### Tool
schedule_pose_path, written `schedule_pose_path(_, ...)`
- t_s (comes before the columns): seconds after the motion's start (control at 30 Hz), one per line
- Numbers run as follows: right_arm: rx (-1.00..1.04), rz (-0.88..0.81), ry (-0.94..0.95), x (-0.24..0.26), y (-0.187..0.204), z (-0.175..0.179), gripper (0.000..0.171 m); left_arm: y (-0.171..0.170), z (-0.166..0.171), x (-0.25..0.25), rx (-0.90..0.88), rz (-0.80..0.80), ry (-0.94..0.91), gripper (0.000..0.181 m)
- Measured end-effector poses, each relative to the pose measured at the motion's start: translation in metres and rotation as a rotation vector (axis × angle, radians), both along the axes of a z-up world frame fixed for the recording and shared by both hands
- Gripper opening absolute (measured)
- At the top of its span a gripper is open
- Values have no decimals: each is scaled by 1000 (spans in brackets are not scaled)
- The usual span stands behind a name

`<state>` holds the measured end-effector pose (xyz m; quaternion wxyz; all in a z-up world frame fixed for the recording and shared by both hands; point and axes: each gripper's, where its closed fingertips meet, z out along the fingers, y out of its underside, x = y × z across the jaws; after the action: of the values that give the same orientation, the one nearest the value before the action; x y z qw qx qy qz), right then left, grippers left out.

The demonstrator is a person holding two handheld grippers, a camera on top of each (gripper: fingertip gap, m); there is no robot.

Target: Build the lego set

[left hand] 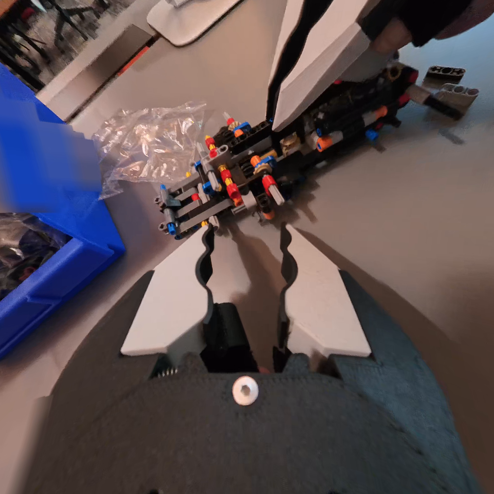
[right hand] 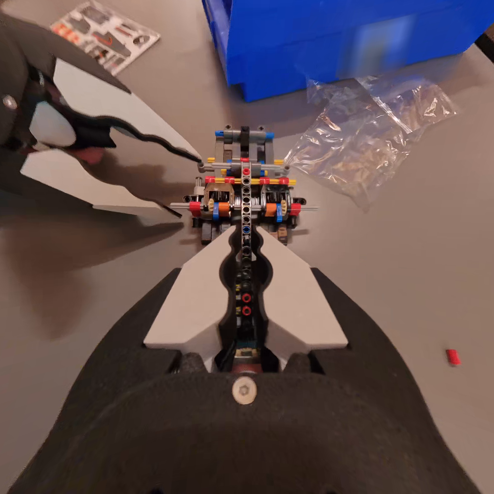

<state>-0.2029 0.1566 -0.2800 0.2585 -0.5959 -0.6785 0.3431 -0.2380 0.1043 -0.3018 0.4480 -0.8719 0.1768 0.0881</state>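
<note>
While the multicoloured lego chassis of beams and pins (right hand: pixel 244 192) is sitting on the grey table (right hand: pixel 374 267), the right gripper (right hand: pixel 245 235) is pinching its central beam.
The left gripper (left hand: pixel 247 227), jaws spread and empty, is hovering at the chassis's nine o'clock side in the right wrist view.

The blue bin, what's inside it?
In the left wrist view the blue bin holds dark plastic bags of parts, with a bit of red showing. Only a corner of the opening shows; the rest is out of frame or hidden by the bin's wall.
</note>
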Motion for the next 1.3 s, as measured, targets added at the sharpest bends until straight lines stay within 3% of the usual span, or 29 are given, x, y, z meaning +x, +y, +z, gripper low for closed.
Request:
schedule_pose_path(0.17,-75,-35,24,0,1,4,3,4,9,2,53,22,-9,47)
schedule_pose_path(0.3,-98,-44,34,-1,0,5,3,7,18,9,88,37,-96,34)
schedule_pose_path(0.8,-146,-59,69,-1,2,10,3,15,33,5,157,29,-241,32)
schedule_pose_path(1.07,-142,-78,68,1,6,8,4,21,31,4,150,14,-217,40)
schedule_pose_path(1.3,-142,-80,70,2,8,7,4,23,30,6,149,-2,-190,30)
